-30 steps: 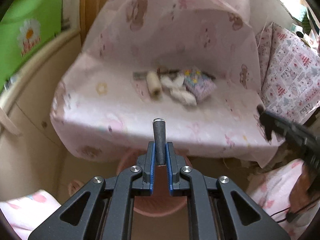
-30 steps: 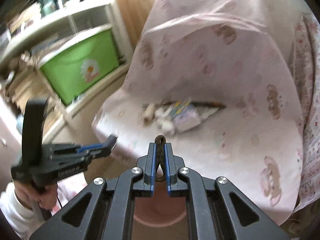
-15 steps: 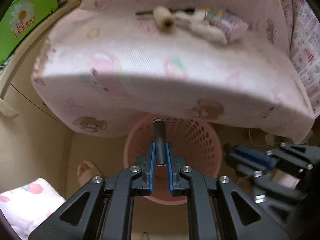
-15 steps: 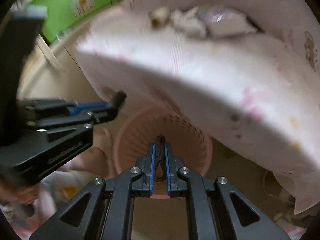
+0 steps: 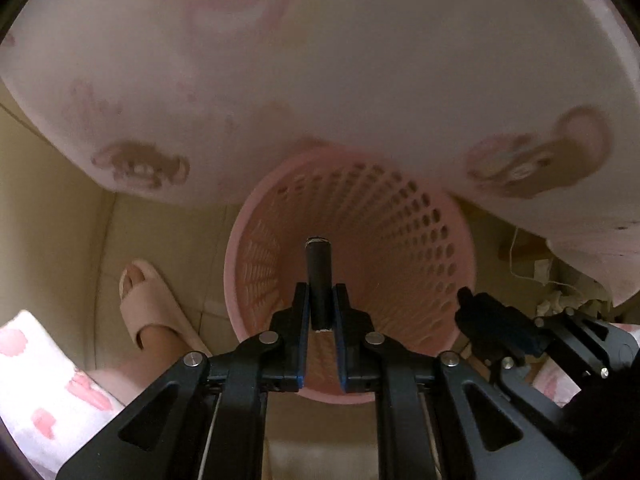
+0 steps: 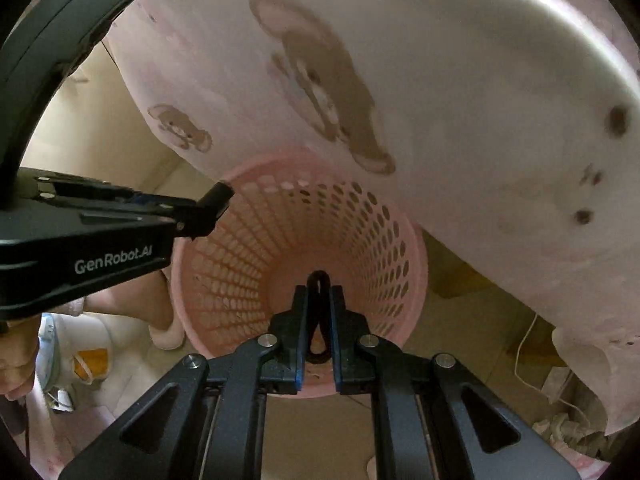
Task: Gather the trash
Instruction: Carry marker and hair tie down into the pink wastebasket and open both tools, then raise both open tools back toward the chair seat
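A pink perforated trash basket (image 5: pixel 420 240) stands on the floor under the edge of a pink bear-print cover (image 5: pixel 320 80); it also shows in the right wrist view (image 6: pixel 248 264). My left gripper (image 5: pixel 319 296) is shut on a dark cylindrical stick (image 5: pixel 318 272) and holds it over the basket's mouth. My right gripper (image 6: pixel 319 300) is shut on a black looped band (image 6: pixel 319 312), also over the basket. The left gripper (image 6: pixel 208 208) shows at the basket's left rim in the right wrist view, and the right gripper (image 5: pixel 472 312) shows at the right in the left wrist view.
The bear-print cover (image 6: pixel 440 80) overhangs the basket's far side. A foot in a pink slipper (image 5: pixel 148 300) stands left of the basket on the beige floor. White cables (image 6: pixel 524 352) and crumpled scraps (image 5: pixel 560 300) lie at the right.
Both grippers have dropped from above the covered seat to below its edge and closer to the basket. The trash pile on the seat has passed out of view. Both stay shut on their items.
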Demonstrator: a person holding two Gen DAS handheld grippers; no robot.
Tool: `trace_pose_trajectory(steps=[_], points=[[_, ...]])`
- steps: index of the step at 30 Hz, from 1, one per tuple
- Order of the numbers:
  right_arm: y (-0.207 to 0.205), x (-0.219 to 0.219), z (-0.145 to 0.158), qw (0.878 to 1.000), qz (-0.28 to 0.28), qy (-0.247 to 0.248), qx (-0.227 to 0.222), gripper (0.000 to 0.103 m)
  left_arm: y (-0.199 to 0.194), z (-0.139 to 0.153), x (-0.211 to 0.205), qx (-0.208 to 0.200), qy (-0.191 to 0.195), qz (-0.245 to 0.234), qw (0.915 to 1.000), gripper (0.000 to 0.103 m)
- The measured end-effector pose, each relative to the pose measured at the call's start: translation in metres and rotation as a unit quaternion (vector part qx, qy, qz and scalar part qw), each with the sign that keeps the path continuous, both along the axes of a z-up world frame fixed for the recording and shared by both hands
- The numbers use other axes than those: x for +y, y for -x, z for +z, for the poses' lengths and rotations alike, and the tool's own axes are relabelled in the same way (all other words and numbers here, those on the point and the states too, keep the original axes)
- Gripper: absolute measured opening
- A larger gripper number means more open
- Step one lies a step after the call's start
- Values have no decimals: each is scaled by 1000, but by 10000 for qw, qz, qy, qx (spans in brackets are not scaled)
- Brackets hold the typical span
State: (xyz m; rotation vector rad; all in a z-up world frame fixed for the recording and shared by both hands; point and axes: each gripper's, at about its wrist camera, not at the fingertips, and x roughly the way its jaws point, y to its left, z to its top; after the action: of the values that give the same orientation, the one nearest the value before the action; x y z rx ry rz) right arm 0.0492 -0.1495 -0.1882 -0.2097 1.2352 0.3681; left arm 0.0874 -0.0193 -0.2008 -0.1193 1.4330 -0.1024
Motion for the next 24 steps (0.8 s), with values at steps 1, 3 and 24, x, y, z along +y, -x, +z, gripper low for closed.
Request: trace_pose_trajectory(steps=[1,3,24], points=[[-3,2,-4,10000,-9,24,37,9,0,-3,3,67,24,53,10000,11],[-5,2,-8,9999,-30,24,102,9,0,-9,6,161,27,106,9998,11],[-4,-19,17,9985,-424,224,-258,80,7,21,17,-395,-677,373,9962,61]])
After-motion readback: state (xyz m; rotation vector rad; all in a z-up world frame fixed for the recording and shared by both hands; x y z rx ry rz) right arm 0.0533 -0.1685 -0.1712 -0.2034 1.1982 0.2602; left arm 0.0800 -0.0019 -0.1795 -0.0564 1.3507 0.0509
